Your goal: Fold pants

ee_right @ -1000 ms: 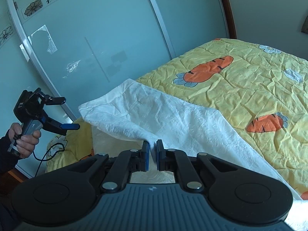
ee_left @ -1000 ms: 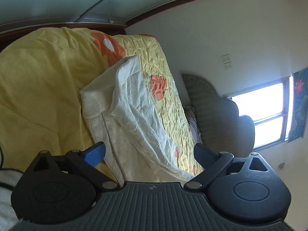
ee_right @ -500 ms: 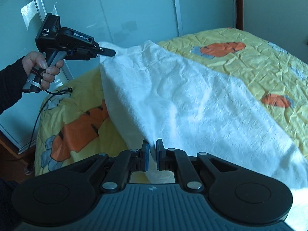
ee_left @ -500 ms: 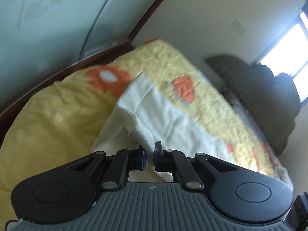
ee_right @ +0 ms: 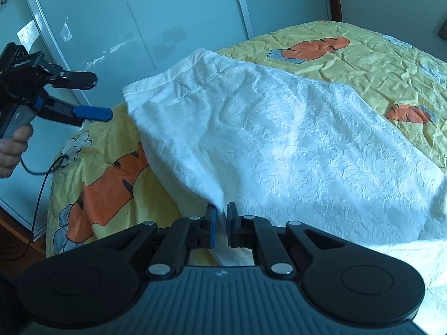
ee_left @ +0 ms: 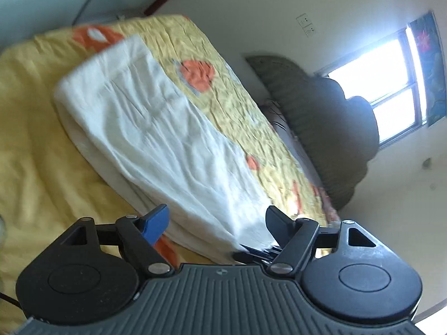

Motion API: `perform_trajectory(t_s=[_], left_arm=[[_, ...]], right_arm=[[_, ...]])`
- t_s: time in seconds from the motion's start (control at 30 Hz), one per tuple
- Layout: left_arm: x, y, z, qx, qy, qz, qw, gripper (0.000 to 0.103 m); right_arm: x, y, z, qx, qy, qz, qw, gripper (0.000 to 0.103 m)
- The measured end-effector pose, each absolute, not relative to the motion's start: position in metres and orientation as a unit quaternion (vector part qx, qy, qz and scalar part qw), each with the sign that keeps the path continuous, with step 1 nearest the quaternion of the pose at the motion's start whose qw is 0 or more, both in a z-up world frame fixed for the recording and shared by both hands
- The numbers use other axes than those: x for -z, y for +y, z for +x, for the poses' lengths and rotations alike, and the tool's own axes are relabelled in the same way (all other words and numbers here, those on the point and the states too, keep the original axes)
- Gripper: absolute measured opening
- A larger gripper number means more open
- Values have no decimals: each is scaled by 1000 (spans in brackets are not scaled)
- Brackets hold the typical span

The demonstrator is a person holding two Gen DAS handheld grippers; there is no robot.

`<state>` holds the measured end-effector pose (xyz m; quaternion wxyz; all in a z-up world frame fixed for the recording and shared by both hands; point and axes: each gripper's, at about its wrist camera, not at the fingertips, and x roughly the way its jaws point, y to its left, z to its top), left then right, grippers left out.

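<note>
The white textured pants lie folded lengthwise on a yellow bedspread with orange carrot prints. They also show in the left wrist view. My right gripper is shut on the near edge of the pants at the fold. My left gripper is open and empty, held off the pants' end. It shows in the right wrist view at the left, jaws apart, beside the waist end of the pants.
Frosted sliding wardrobe doors stand close behind the bed's end. A dark green headboard and a bright window are at the far side. A black cable hangs from the left gripper.
The left gripper was shut on the pants' waist edge half a second ago; now it has opened and let go. The top layer now lies flat. The right gripper keeps its hold.
</note>
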<state>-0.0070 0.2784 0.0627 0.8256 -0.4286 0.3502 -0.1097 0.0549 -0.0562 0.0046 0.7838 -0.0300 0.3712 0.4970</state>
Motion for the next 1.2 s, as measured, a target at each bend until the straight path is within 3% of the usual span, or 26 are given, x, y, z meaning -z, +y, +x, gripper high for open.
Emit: perform_trajectory(t_s=[0.13,0.37,0.4,0.43,0.47,0.57,0.63,0.77,0.87,0.93,0.97,1.2], left_arm=[[-39,227,22,121,394,-433,802,75],[-14,212,50,70,421,-482,765,73],[-14,211,51,67,416,-479,770,67],[-16,211,54,62,410,-467,781,46],[-17,211,56,58,408,-450,792,32],[-9,208,61,45,430,-409,804,20],[0,208,56,40,432,-393,810,19],[5,207,42,54,403,-366,837,21],[11,206,36,71,373,-357,853,21],[14,205,31,82,351,-340,869,21],[15,203,27,86,338,-333,876,22],[28,209,17,105,305,-348,880,22]], right_arm=[[-12,-60,51,-495,362,-25,789,7],[-26,-70,49,-493,336,5,802,7],[-26,-70,47,-494,334,2,803,7],[-26,-70,45,-495,334,-2,802,7],[-23,-68,43,-495,336,-8,801,7],[-11,-68,36,-482,354,-8,802,12],[-7,-80,32,-470,361,13,805,24],[-21,-140,49,-431,346,95,828,25],[-38,-206,95,-301,334,136,882,34],[-40,-251,141,-197,354,169,899,63],[-37,-270,163,-151,372,181,898,70],[8,-346,263,-2,487,202,850,69]])
